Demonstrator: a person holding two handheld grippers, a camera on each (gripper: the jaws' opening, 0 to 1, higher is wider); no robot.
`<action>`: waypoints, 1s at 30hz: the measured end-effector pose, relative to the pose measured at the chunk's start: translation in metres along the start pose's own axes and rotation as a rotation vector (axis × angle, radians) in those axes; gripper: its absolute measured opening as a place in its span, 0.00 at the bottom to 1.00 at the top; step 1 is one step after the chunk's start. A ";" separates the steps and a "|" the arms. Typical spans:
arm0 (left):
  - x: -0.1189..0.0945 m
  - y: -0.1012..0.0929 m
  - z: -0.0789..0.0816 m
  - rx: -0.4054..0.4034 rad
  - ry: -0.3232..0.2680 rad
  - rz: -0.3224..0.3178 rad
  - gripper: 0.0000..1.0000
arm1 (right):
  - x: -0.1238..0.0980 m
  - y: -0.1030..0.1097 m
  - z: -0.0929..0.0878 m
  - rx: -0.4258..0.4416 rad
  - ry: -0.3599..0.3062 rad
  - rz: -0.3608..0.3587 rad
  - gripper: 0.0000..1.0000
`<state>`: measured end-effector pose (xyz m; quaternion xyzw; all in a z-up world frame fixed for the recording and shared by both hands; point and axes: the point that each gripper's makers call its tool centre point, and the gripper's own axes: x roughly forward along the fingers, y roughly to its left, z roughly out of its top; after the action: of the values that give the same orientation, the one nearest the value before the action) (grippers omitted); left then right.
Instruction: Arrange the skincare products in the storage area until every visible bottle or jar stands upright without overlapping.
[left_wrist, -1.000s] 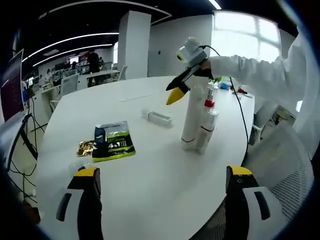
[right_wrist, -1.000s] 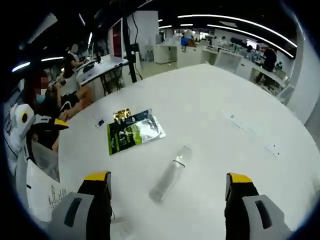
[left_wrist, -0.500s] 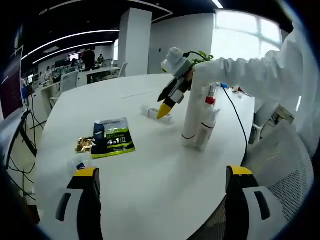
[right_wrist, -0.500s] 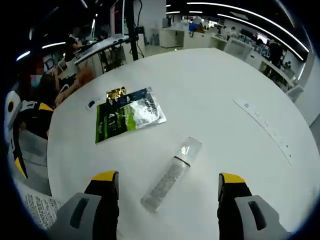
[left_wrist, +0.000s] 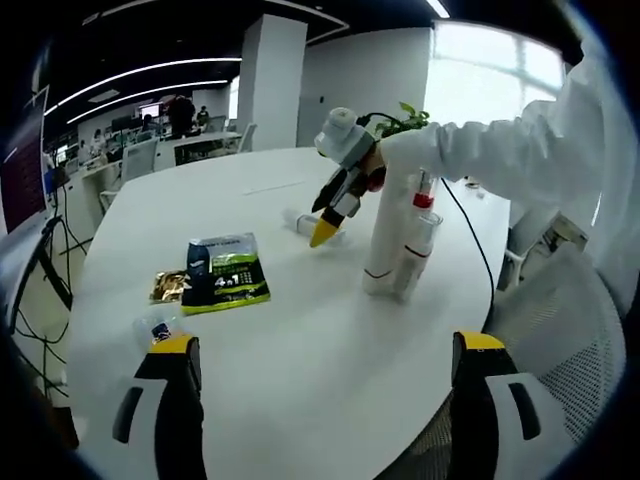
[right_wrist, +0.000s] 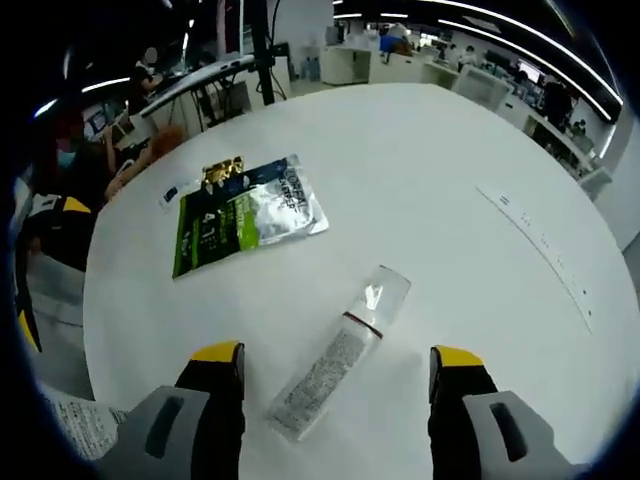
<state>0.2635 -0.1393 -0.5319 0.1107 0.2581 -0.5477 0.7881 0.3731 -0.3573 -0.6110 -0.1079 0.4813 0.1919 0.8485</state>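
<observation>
The clear, capped plastic bottle (right_wrist: 338, 352) lies flat on the round white tabletop (right_wrist: 440, 170), between the right gripper (right_wrist: 330, 362) and its spread fingers (right_wrist: 215, 365), positioned for pickup; the left gripper (left_wrist: 325, 350), also spread, waits empty beside upright white bottles (left_wrist: 392, 232)

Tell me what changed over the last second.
The right hand-held gripper came down toward the lying clear bottle, which now sits between its open jaws, not yet gripped. The bottle, the green packet and the standing bottles stayed put. The left hand-held gripper stayed open.
</observation>
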 end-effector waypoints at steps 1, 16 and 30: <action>0.000 0.000 0.000 -0.002 0.001 0.001 0.99 | 0.003 -0.002 0.000 0.002 0.003 0.000 0.74; 0.001 0.005 -0.004 -0.006 0.020 0.018 0.97 | 0.007 -0.005 0.002 0.004 -0.003 0.022 0.33; 0.001 0.004 -0.005 0.003 0.026 0.014 0.94 | 0.007 -0.013 0.000 0.011 -0.017 -0.015 0.18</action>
<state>0.2661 -0.1357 -0.5372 0.1208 0.2665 -0.5411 0.7884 0.3819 -0.3673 -0.6164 -0.1052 0.4743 0.1838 0.8545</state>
